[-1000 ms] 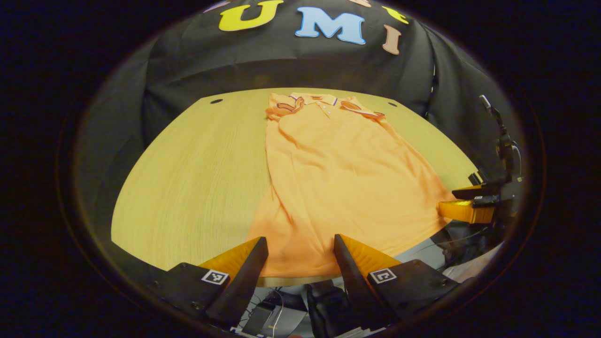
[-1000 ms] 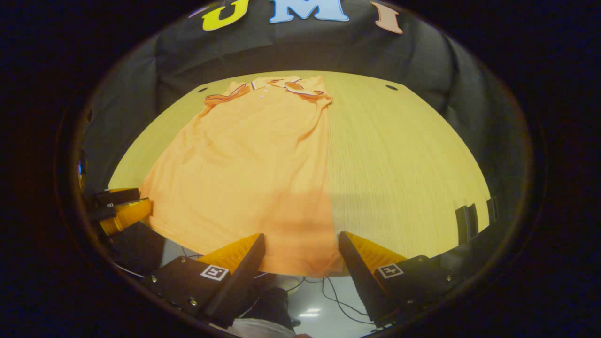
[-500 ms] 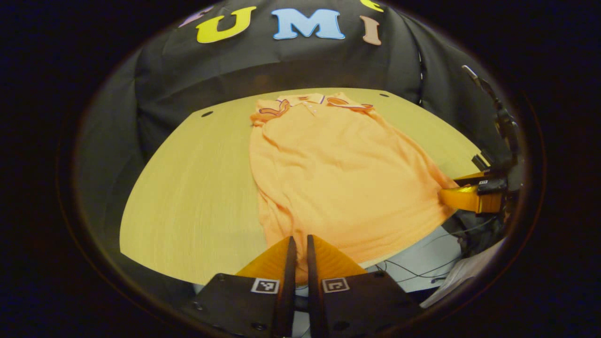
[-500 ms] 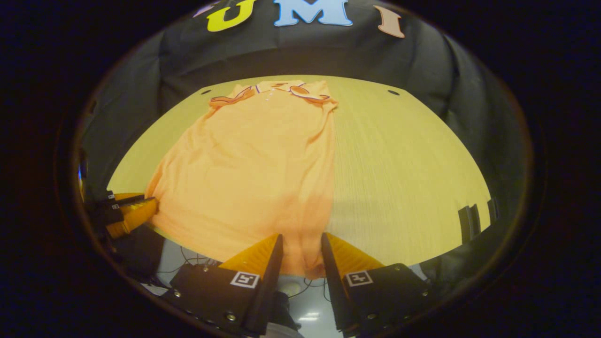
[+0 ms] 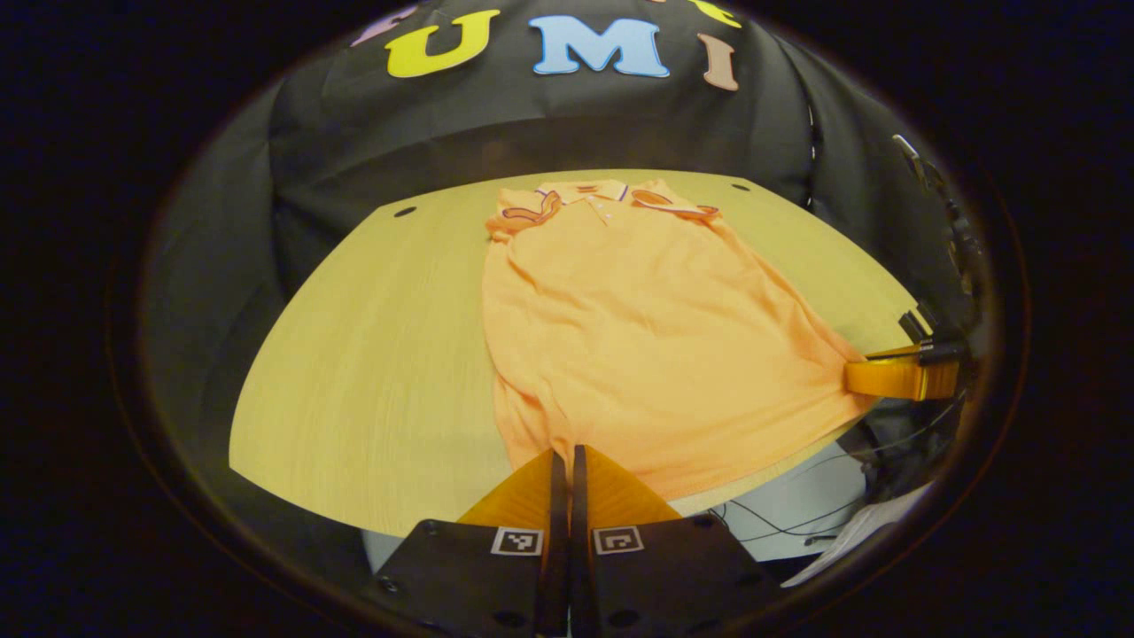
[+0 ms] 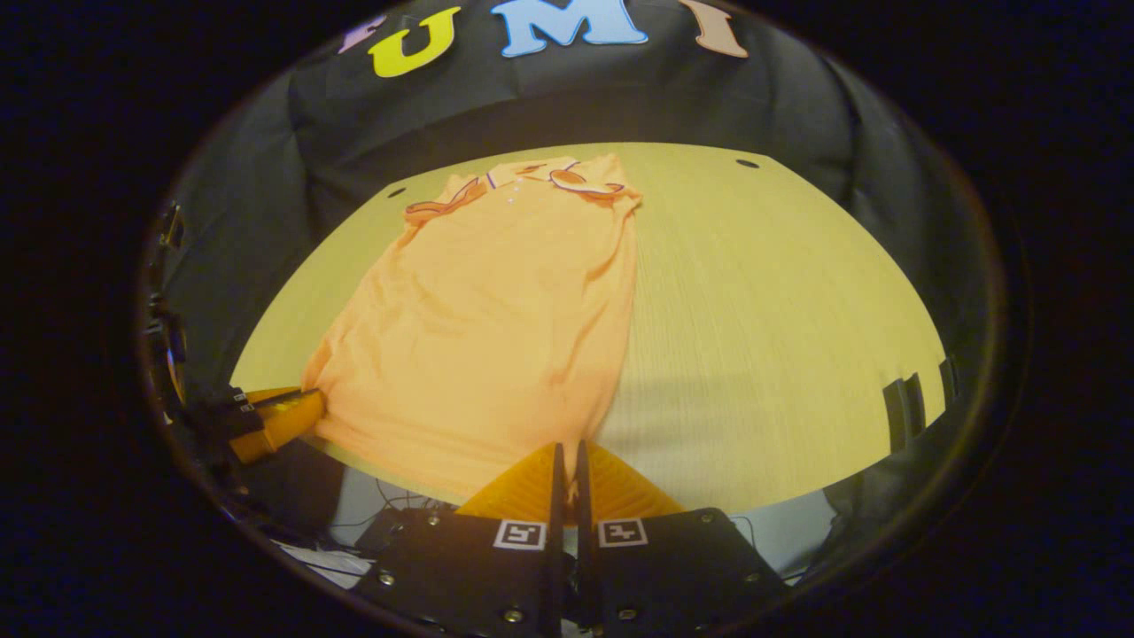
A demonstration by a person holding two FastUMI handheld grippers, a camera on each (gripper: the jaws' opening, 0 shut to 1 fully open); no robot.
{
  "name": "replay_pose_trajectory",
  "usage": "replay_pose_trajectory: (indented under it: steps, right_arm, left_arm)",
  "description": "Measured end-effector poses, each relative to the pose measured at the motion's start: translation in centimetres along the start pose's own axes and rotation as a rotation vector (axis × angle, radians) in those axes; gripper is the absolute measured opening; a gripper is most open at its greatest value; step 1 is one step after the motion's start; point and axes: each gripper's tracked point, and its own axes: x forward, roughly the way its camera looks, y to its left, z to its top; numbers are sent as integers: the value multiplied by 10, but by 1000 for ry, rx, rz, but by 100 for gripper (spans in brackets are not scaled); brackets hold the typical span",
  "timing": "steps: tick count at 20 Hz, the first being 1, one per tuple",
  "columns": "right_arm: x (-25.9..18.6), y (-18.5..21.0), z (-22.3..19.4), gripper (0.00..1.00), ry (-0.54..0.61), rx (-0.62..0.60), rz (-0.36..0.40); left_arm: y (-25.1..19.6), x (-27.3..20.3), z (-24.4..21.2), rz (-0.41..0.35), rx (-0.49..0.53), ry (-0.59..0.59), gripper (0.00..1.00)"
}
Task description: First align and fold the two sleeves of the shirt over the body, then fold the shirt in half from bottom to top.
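An orange polo shirt (image 5: 647, 337) lies flat on the wooden table (image 5: 354, 354), collar at the far end. Both sleeves (image 5: 527, 211) are folded in over the chest. In the left gripper view, my left gripper (image 5: 564, 454) is shut on the hem at the shirt's near left corner. My right gripper (image 5: 895, 377) shows at the far right, at the other hem corner. In the right gripper view the shirt (image 6: 505, 310) runs up and to the left. There my right gripper (image 6: 567, 447) is shut on the near right hem corner, with the left gripper (image 6: 283, 415) at the left edge.
Small round holes (image 5: 405, 212) mark the table's far corners. The near table edge lies just under both grippers, with cables on the floor (image 5: 797, 523) below it. Dark clips (image 6: 904, 406) stick up at the table's right edge. Bare wood (image 6: 762, 310) flanks the shirt.
Both grippers went from wide open around the hem to shut on it, the left one first. The hem corners have lifted slightly and the cloth is drawn a little tighter.
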Motion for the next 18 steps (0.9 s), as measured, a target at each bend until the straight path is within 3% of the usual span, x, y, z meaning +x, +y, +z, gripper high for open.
replay_pose_trajectory:
  steps: [9, 18]
  right_arm:
    - [-24, 1, 90, 7, -156, -15, 4]
    - [-1, -7, 196, 7, -248, -22, -56]
  left_arm:
    - [-1, -7, 98, 13, 50, -166, 6]
    - [15, 47, 199, -20, 23, -273, 6]
